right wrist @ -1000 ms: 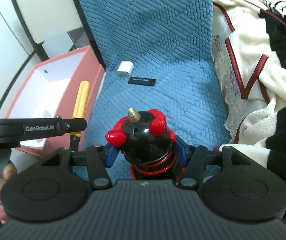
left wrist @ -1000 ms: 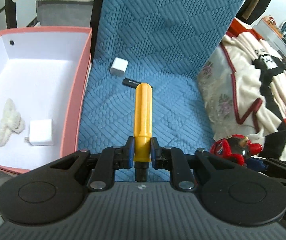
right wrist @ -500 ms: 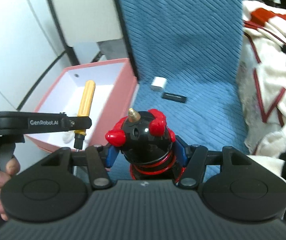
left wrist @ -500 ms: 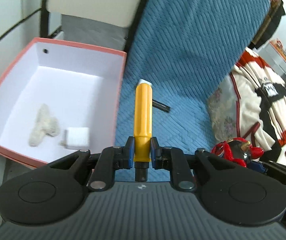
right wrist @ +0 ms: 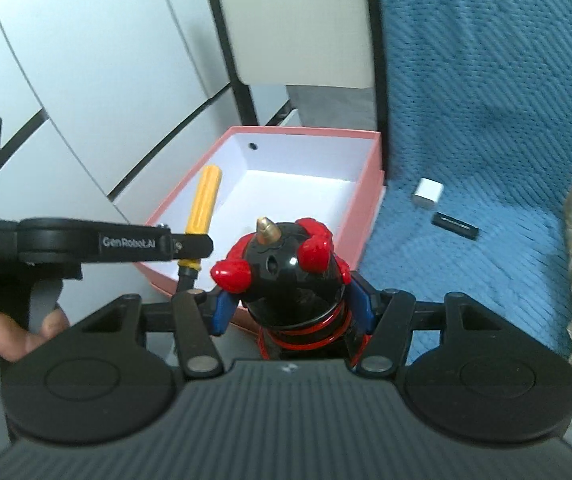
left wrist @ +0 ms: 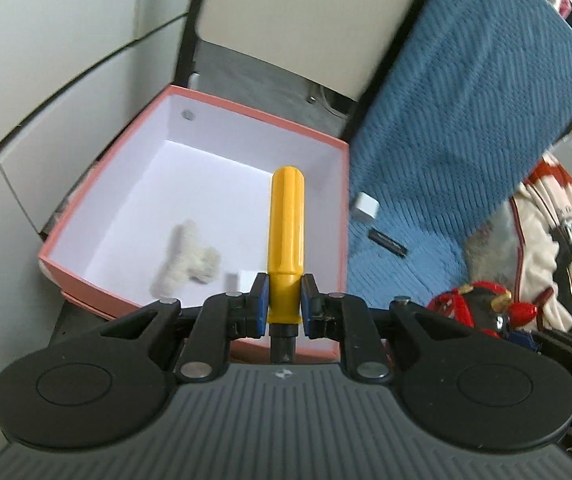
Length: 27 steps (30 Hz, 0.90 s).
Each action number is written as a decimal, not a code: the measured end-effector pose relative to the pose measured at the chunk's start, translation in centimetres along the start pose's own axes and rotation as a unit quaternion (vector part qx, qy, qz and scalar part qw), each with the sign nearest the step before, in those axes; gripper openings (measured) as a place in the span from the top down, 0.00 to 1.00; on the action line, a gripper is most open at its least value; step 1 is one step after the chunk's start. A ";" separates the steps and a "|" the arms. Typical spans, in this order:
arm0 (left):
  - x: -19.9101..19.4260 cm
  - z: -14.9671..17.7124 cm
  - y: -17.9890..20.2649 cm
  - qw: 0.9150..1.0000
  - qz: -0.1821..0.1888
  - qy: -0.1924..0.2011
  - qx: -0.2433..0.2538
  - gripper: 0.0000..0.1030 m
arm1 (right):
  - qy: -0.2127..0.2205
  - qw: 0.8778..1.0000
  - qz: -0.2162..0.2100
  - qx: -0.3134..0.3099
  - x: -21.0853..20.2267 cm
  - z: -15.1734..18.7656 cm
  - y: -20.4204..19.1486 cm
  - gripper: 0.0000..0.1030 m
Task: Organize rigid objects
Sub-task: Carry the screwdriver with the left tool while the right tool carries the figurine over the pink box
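My left gripper is shut on a yellow screwdriver handle and holds it above the pink box; it also shows in the right wrist view. My right gripper is shut on a black and red toy figure, held near the front corner of the pink box. The toy shows at the right of the left wrist view. In the box lie a white fluffy item and a white cube.
A white charger cube and a black stick lie on the blue quilted chair seat. A cream, red and black blanket is piled at the right. White cabinet fronts stand behind the box.
Both grippers have swung left with their objects, from over the blue seat to the pink box. The screwdriver handle is now over the box interior.
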<state>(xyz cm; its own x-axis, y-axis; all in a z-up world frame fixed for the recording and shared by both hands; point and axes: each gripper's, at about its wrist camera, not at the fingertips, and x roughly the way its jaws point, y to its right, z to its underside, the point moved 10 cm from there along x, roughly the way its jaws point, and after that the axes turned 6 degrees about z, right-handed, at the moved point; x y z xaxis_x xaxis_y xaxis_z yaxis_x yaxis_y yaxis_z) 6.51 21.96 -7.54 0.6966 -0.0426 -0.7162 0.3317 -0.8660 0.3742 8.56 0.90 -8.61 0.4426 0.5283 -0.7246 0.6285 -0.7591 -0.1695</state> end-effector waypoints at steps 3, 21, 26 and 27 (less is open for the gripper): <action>0.1 -1.2 -1.7 1.000 -0.004 0.004 -0.004 0.82 | -0.004 1.000 -0.001 -0.006 0.9 -0.7 -0.9 0.41; 10.2 -5.6 -10.4 0.998 -0.025 -0.049 -0.037 0.81 | -0.076 0.997 0.010 -0.031 11.5 -2.8 -3.8 0.41; 13.3 -5.6 -12.4 0.996 -0.035 -0.074 -0.037 0.81 | -0.102 0.994 0.008 -0.037 14.8 -2.3 -4.6 0.41; 13.9 -5.5 -12.8 0.996 -0.038 -0.078 -0.036 0.81 | -0.106 0.993 0.007 -0.041 15.4 -2.2 -4.8 0.41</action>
<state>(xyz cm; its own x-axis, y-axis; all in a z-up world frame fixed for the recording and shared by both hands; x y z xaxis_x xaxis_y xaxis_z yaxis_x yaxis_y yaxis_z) 15.42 35.19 -19.02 0.5621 -0.0606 -0.8249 0.4284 -0.8318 0.3530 13.75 13.53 -17.48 0.3123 0.4183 -0.8529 0.6764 -0.7283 -0.1095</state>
